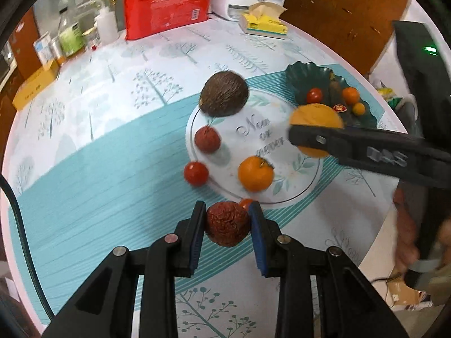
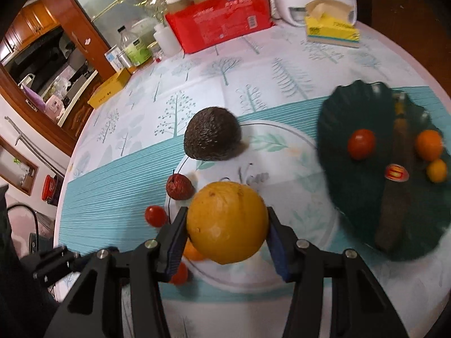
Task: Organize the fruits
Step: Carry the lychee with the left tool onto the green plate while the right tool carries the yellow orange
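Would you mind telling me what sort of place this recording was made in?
Most likely a home dining area beside a kitchen: a round table with a tree-print cloth, wooden cabinets, and a tissue box.

The near teal-striped part of the round worktop [image 1: 84, 197] lies bare. On the white printed plate [image 1: 282, 140], a dark rough avocado [image 1: 224, 94], a wrinkled red fruit [image 1: 207, 139] and a small orange [image 1: 255, 173] crowd the left and near sides. The dark green leaf-shaped dish [image 2: 338, 129] is open along its left half.
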{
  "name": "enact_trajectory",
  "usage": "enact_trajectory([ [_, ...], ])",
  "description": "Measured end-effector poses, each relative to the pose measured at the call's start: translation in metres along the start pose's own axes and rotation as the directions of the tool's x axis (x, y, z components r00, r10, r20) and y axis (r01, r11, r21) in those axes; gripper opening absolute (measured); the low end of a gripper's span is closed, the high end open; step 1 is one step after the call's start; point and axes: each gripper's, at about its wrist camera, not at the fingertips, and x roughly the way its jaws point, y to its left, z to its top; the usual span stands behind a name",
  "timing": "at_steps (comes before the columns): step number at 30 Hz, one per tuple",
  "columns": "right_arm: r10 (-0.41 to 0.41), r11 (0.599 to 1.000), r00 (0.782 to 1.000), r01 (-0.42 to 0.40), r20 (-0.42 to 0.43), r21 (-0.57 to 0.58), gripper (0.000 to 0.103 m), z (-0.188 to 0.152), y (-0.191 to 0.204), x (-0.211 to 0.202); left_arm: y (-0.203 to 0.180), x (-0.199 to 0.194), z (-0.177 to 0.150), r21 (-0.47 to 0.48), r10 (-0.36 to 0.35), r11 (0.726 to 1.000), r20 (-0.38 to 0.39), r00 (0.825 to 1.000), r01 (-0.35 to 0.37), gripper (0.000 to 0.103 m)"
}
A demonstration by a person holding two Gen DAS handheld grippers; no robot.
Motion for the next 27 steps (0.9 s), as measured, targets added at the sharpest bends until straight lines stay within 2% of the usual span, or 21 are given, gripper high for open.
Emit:
enact_trajectory([
  [3,-0.038,0.999,0.999,0.038,-0.006,-0.015,0.052,-0.002,0.001,-0.028,-0.010,-0.010,0.012,0.034,0.005,0.999,0.020,1.000,-0.005,0.029],
  [7,-0.101,0.993,0.995,0.102,0.027,-0.053,0.052,-0.002,0.002,-0.067,-0.031,-0.022,0.036,0.058,0.015,0.998,0.042,0.999,-0.017,0.029],
  [16,-0.200,0.980,0.972,0.200,0.120,0.016,0.052,0.004,-0.046,-0.138,-0.089,-0.047,0.094,0.140,-0.030,0.990,0.159,0.987,0.007,0.029],
  [21,-0.230,0.972,0.966,0.223,0.116,0.068,0.052,0.003,-0.081,-0.150,-0.121,-0.039,0.120,0.163,-0.053,0.986,0.163,0.985,0.026,0.029],
  [27,-0.250,0.967,0.961,0.241,0.120,0.088,0.052,0.004,-0.112,-0.153,-0.157,-0.016,0.146,0.201,-0.048,0.979,0.149,0.988,0.017,0.029],
])
